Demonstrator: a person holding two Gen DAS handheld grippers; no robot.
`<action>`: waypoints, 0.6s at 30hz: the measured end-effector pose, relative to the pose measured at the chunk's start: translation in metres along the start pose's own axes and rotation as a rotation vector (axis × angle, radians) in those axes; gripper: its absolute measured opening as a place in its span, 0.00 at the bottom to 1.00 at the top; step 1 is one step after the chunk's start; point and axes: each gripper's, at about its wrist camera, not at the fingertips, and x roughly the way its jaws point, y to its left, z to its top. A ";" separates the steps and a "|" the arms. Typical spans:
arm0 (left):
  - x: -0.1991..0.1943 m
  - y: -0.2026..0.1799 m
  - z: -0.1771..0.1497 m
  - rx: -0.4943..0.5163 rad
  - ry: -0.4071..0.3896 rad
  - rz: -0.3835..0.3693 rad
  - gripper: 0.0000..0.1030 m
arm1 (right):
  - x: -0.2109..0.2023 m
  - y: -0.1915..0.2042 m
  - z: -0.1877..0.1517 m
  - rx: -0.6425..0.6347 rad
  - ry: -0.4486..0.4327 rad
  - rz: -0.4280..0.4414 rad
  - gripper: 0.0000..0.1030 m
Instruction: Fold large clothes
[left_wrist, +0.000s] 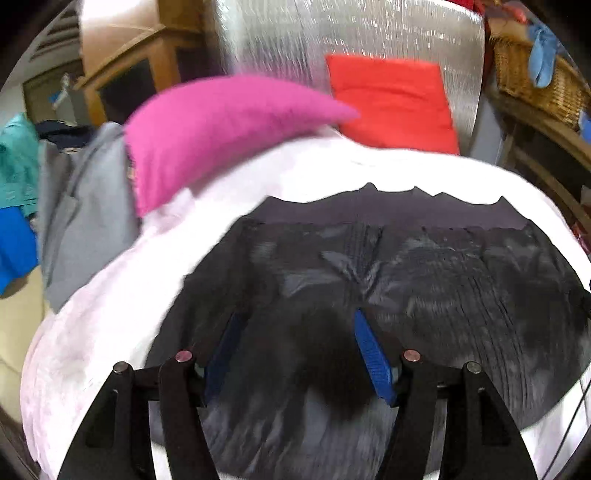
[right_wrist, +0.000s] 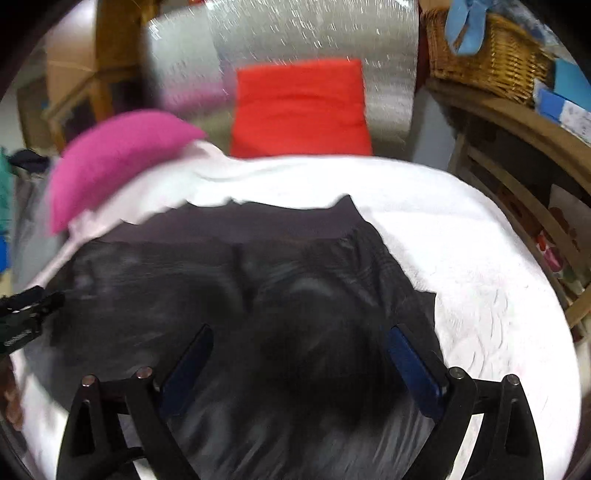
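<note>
Left wrist view shows your left tool (left_wrist: 295, 354) with its blue-padded jaws apart and nothing between them, hovering over the large dark shiny garment (left_wrist: 406, 280) that lies spread on the white quilted bed cover (left_wrist: 110, 325). Your right tool (right_wrist: 299, 354) also stands wide apart and empty above the same garment, near its right edge. Both views are blurred, so I cannot tell exactly where the seams run. A magenta pillow (left_wrist: 207, 129) and a red cushion (left_wrist: 391, 107) sit beyond the garment's far hem, well clear. To do the next fold well, I judge you should bring each tool down onto a matching corner or edge, pinch only the layers you mean to lift, and raise both sides evenly so the slippery fabric does not slide or bunch. Keep the fold line straight across.
</note>
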 end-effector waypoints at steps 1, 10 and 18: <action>-0.006 0.004 -0.008 -0.020 -0.012 0.010 0.63 | -0.007 0.004 -0.009 -0.003 -0.013 0.005 0.95; 0.017 0.019 -0.039 -0.015 0.114 0.121 0.66 | 0.018 0.004 -0.046 0.010 0.073 -0.066 0.95; -0.024 0.006 -0.043 -0.026 0.020 0.086 0.66 | -0.021 0.029 -0.032 -0.005 -0.010 -0.007 0.95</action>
